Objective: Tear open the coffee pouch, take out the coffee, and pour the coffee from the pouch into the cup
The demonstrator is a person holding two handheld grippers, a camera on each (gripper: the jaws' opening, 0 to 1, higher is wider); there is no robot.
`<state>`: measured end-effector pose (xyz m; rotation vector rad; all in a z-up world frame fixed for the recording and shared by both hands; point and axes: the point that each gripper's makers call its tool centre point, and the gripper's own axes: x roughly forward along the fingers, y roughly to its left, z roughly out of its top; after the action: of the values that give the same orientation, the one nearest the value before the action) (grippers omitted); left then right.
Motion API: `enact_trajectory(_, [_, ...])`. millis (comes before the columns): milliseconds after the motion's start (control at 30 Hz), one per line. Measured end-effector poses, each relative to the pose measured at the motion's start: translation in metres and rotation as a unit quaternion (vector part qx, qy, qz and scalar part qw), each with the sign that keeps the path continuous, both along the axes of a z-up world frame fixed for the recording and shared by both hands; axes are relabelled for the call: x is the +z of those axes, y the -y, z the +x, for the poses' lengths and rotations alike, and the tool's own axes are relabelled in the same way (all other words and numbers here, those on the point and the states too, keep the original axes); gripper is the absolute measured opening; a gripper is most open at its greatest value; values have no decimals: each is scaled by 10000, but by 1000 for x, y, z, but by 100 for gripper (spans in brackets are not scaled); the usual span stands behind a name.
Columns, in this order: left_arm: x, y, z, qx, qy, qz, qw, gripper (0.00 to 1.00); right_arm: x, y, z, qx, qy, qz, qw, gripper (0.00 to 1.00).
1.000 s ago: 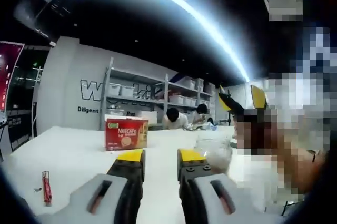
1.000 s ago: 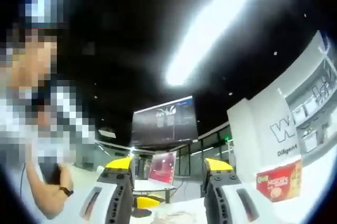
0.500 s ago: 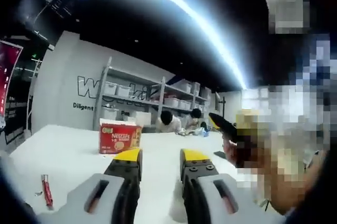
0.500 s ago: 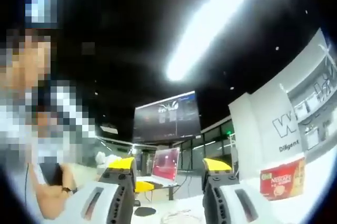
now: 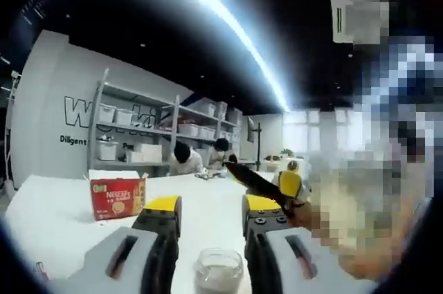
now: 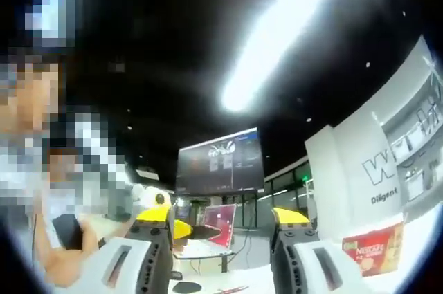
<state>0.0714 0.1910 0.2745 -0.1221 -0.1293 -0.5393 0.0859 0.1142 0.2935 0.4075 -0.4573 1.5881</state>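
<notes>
My left gripper [image 5: 213, 204] is open, its yellow-tipped jaws held over the white table [image 5: 62, 221] with nothing between them. A clear glass cup [image 5: 219, 270] stands on the table low between the jaws. The red Nescafe box [image 5: 116, 197] sits to the left on the table. The right gripper's black jaw and yellow tip [image 5: 289, 183] reach in from the right, close to my left gripper's right jaw. In the right gripper view, my right gripper [image 6: 221, 215] is open and empty, raised and pointing up toward the ceiling. The red box [image 6: 372, 249] shows at the lower right.
Storage shelves [image 5: 131, 124] and two seated people [image 5: 183, 159] are beyond the table's far edge. A person's arm [image 6: 66, 252] is on the left in the right gripper view. A hanging screen [image 6: 220, 161] and a red laptop [image 6: 220, 221] stand ahead of the right gripper.
The left gripper view has swung right and down, bringing the glass cup in between its jaws. The right gripper's jaw now reaches closer to the left one. The right gripper view barely shifted.
</notes>
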Motion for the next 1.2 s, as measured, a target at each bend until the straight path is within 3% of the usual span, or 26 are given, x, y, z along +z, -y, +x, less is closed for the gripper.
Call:
enact_trajectory(133, [-13, 9, -5, 84, 58, 27, 9999, 36, -14, 5, 17, -603, -97, -282, 9977, 53])
enact_trajectory(267, [-37, 7, -19, 292, 131, 258, 9992, 29, -30, 12, 7, -522, -116, -231, 9983, 52])
enact_trajectory(400, [-70, 13, -27, -120, -146, 436, 9989, 30, -36, 20, -4, -313, -261, 136, 9991, 49])
enact_trajectory(467, [-83, 12, -28, -115, -203, 712, 9972, 33, -48, 15, -4, -217, -355, -80, 9991, 50])
enact_trajectory(567, [-92, 11, -27, -144, -156, 825, 9964, 43, -61, 12, 3, -367, -374, -287, 9982, 50])
enact_trajectory(633, [-93, 5, -26, -70, -161, 756, 9970, 43, -67, 12, 4, -409, -398, -390, 9976, 50])
enact_trajectory(700, [-87, 6, -27, -166, -125, 431, 9989, 41, -70, 13, 7, -454, -460, -456, 9969, 50])
enact_trajectory(833, [-65, 0, -31, -239, 241, -159, 9993, 42, -68, 16, 9, -457, -516, -416, 9968, 50])
enact_trajectory(1200, [-70, -2, -25, -60, 99, -93, 9999, 42, -69, 12, 5, -390, -562, -425, 9968, 50])
